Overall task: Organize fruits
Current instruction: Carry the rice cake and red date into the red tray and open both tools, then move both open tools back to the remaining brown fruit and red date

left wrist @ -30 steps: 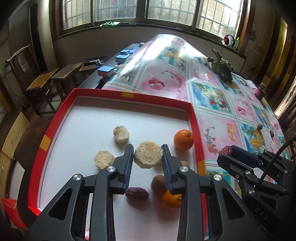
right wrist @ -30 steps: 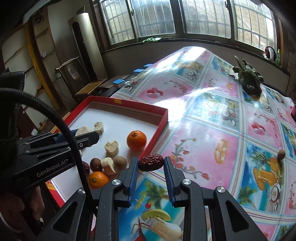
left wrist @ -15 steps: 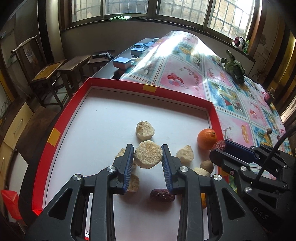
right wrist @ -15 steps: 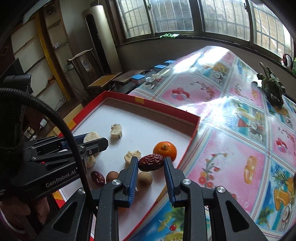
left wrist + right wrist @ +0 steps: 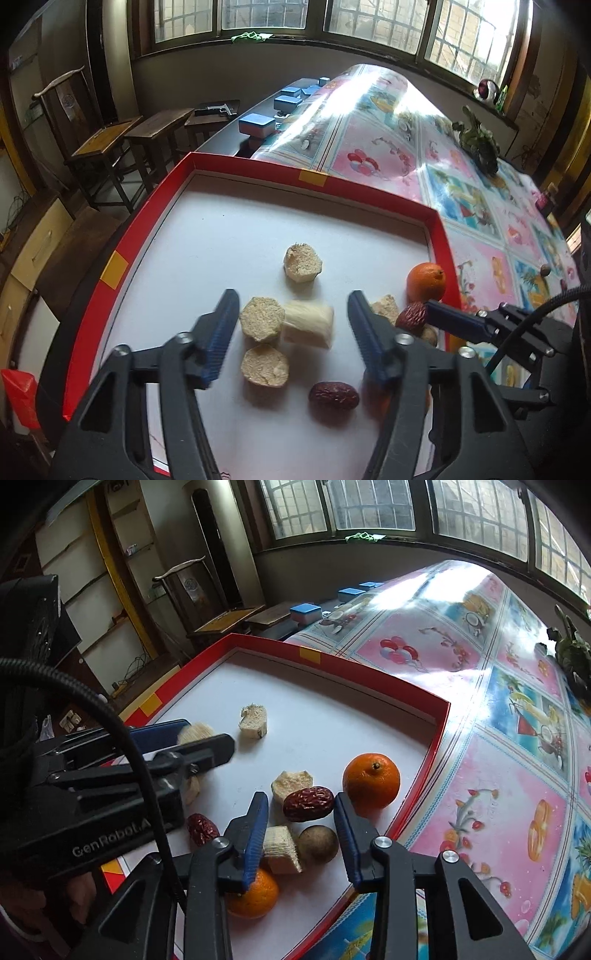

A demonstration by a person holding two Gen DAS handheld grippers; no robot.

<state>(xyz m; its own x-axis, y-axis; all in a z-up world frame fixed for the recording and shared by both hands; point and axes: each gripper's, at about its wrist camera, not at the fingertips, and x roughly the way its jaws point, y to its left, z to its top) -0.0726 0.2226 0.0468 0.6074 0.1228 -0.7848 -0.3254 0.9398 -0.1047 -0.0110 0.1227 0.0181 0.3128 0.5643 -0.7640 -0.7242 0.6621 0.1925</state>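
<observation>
A red-rimmed white tray point(image 5: 207, 162) holds fruit. My left gripper point(image 5: 290, 319) is open over it; a pale fruit chunk point(image 5: 308, 323), blurred, sits between its fingers beside two beige chunks point(image 5: 262, 323). Another chunk point(image 5: 302, 258), a red date point(image 5: 333, 395) and an orange point(image 5: 426, 282) lie in the tray. My right gripper point(image 5: 300, 806) has its fingers apart with a red date point(image 5: 308, 804) between them, above the tray point(image 5: 424, 701), near an orange point(image 5: 371, 780), a brown round fruit point(image 5: 318, 843) and a second orange point(image 5: 255, 895).
The tray sits at the left end of a table with a glossy patterned cloth point(image 5: 498, 716). Blue boxes point(image 5: 256, 123) lie beyond the tray. A green object point(image 5: 478, 142) is at the far right. Wooden chairs point(image 5: 107, 140) stand left of the table.
My left gripper has opened and let go of the beige chunk, which now sits low in the tray. My right gripper moved left over the tray with the date and its fingers have spread.
</observation>
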